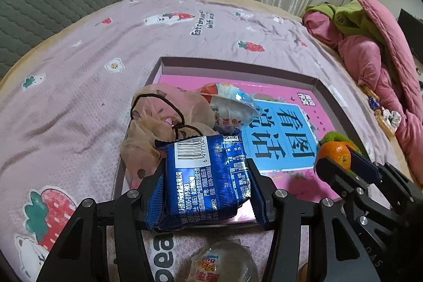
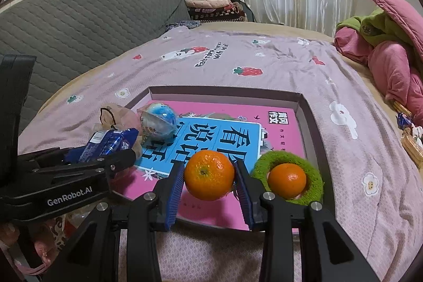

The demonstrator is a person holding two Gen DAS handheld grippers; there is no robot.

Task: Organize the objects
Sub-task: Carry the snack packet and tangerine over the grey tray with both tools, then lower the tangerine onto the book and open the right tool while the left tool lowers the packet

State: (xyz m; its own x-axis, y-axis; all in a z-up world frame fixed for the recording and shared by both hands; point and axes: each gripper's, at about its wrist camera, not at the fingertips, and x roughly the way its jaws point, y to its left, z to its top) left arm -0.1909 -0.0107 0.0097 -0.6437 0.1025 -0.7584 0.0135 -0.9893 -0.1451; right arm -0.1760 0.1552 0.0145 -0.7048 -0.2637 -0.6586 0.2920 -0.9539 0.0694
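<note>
Left gripper (image 1: 206,176) and right gripper (image 2: 208,176) angle downward side by side, jaws clamped on loads.

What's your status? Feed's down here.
Left gripper shut on blue snack packet. Right gripper shut on mandarin. Both above tray; nothing blocking.

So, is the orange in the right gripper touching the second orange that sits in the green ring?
Apart. The right wrist view shows the held orange between the right gripper pads, with one finger and book cover separating it from the second orange in the green ring.
</note>
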